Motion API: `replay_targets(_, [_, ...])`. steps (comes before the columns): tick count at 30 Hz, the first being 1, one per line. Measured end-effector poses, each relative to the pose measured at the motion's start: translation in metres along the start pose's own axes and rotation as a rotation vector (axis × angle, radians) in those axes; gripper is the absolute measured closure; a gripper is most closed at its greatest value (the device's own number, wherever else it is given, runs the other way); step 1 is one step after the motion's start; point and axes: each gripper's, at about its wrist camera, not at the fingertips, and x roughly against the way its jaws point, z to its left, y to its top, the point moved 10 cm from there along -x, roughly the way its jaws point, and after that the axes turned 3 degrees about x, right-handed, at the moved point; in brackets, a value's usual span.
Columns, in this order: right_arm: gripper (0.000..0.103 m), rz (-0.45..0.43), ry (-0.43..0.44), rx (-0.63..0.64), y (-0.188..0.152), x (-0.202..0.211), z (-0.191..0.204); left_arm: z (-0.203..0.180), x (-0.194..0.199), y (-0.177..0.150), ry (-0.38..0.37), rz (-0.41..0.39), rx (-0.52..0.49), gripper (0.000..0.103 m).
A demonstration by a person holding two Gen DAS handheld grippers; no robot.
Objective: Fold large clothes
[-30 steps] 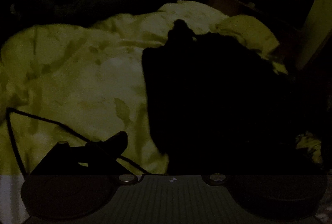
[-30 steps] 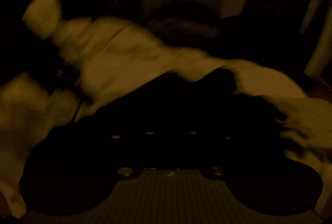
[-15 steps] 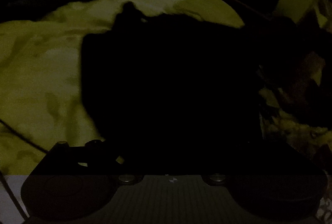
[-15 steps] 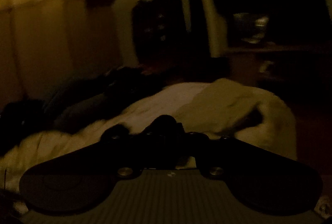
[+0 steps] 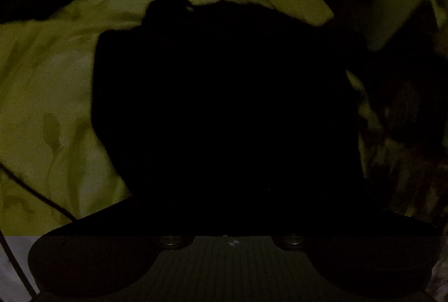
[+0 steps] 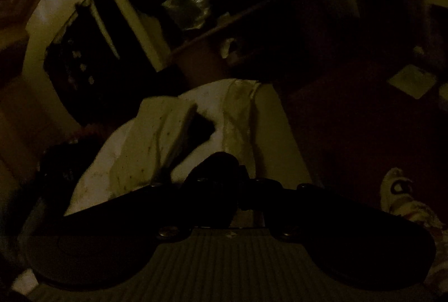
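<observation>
- It is very dark, and the landmark I go by is the bed with its pale leaf-print bedspread [image 5: 47, 95].
- The dark garment [image 5: 224, 106] lies spread on that bedspread, a black mass filling the middle of my left-hand view, with the pale cloth showing on its left side and beyond its far edge.
- One small peak of the garment sticks up at its far edge, against the lighter bedding behind it.
- My left tongs [image 5: 224, 206] point down at the near edge of the garment. Their jaws are closing, but black fingers against black cloth merge completely, so I cannot tell whether the fabric is between them or pinched.
- A thin dark cord [image 5: 33, 190] trails over the bedspread on the left side of the garment, near my left tongs.
- My right tongs [image 6: 240, 178] are pressed together, tips nearly meeting, over the corner of the bed where the white sheet [image 6: 246, 111] hangs down. I cannot tell whether anything is caught between the tips.
- Beyond the bed, in the right-hand view, stand dim shelves [image 6: 224, 22] holding something shiny and crumpled.
- A pale shoe [image 6: 397, 190] rests on the dark floor to the right of the bed.
</observation>
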Motion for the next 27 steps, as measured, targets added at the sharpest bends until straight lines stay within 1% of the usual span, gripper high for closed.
replay_targets(1, [0.092, -0.004, 0.008, 0.019, 0.0, 0.001, 0.004, 0.006, 0.006, 0.007, -0.004, -0.024, 0.023, 0.04])
replay_targets(2, [0.092, -0.009, 0.021, 0.028, -0.001, 0.004, 0.008, 0.016, 0.014, 0.018, 0.008, -0.06, 0.047, 0.043])
replay_targets(3, [0.092, -0.014, 0.032, 0.035, 0.0, 0.005, 0.011, 0.025, 0.022, 0.029, 0.022, -0.096, 0.066, 0.044])
replay_targets(5, [0.092, -0.014, 0.024, 0.043, 0.0, 0.006, 0.012, 0.054, 0.044, 0.059, 0.053, -0.199, 0.139, 0.05])
replay_targets(7, [0.091, 0.005, 0.021, 0.023, -0.003, 0.005, 0.009, 0.085, 0.067, 0.087, 0.098, -0.309, 0.22, 0.051])
replay_targets(8, [0.092, 0.014, 0.025, 0.011, -0.002, 0.004, 0.01, 0.106, 0.083, 0.104, 0.147, -0.396, 0.26, 0.051])
replay_targets(9, [0.091, 0.02, 0.027, 0.002, -0.003, 0.003, 0.009, 0.123, 0.094, 0.116, 0.199, -0.456, 0.29, 0.051])
replay_targets(10, [0.092, 0.022, 0.026, 0.0, -0.003, 0.002, 0.009, 0.145, 0.109, 0.128, 0.26, -0.524, 0.341, 0.051])
replay_targets(11, [0.092, 0.021, 0.025, 0.003, -0.002, 0.001, 0.009, 0.161, 0.122, 0.138, 0.287, -0.584, 0.391, 0.051])
replay_targets(12, [0.092, 0.02, 0.024, 0.006, -0.001, 0.002, 0.009, 0.171, 0.131, 0.145, 0.298, -0.623, 0.419, 0.051])
replay_targets(13, [0.091, 0.02, 0.024, 0.008, -0.001, 0.003, 0.009, 0.185, 0.141, 0.152, 0.326, -0.674, 0.449, 0.051])
replay_targets(14, [0.091, 0.019, 0.024, 0.006, -0.001, 0.002, 0.01, 0.204, 0.154, 0.159, 0.39, -0.741, 0.491, 0.051])
replay_targets(15, [0.091, 0.017, 0.022, 0.005, -0.001, 0.002, 0.009, 0.215, 0.16, 0.162, 0.439, -0.777, 0.511, 0.05])
replay_targets(16, [0.091, 0.017, 0.019, 0.002, -0.001, 0.001, 0.009, 0.233, 0.167, 0.166, 0.504, -0.819, 0.538, 0.051])
replay_targets(18, [0.091, 0.025, 0.016, -0.004, -0.002, 0.0, 0.008, 0.266, 0.17, 0.169, 0.58, -0.851, 0.625, 0.051])
replay_targets(19, [0.091, 0.031, 0.016, -0.006, -0.003, -0.001, 0.008, 0.279, 0.17, 0.171, 0.608, -0.862, 0.654, 0.05])
replay_targets(20, [0.091, 0.035, 0.016, -0.007, -0.004, -0.002, 0.008, 0.291, 0.17, 0.174, 0.655, -0.872, 0.663, 0.05])
replay_targets(22, [0.091, 0.036, 0.01, 0.002, -0.004, -0.003, 0.008, 0.308, 0.167, 0.177, 0.742, -0.875, 0.648, 0.05])
replay_targets(23, [0.09, 0.037, 0.007, 0.006, -0.001, -0.007, 0.007, 0.316, 0.164, 0.178, 0.782, -0.87, 0.638, 0.051])
replay_targets(25, [0.089, 0.036, -0.005, 0.002, 0.0, -0.009, 0.005, 0.334, 0.155, 0.176, 0.835, -0.827, 0.644, 0.05])
replay_targets(26, [0.089, 0.037, -0.011, -0.003, 0.0, -0.01, 0.003, 0.339, 0.149, 0.177, 0.85, -0.807, 0.634, 0.051])
replay_targets(27, [0.089, 0.04, -0.017, -0.007, 0.0, -0.011, 0.002, 0.345, 0.143, 0.175, 0.885, -0.784, 0.619, 0.052])
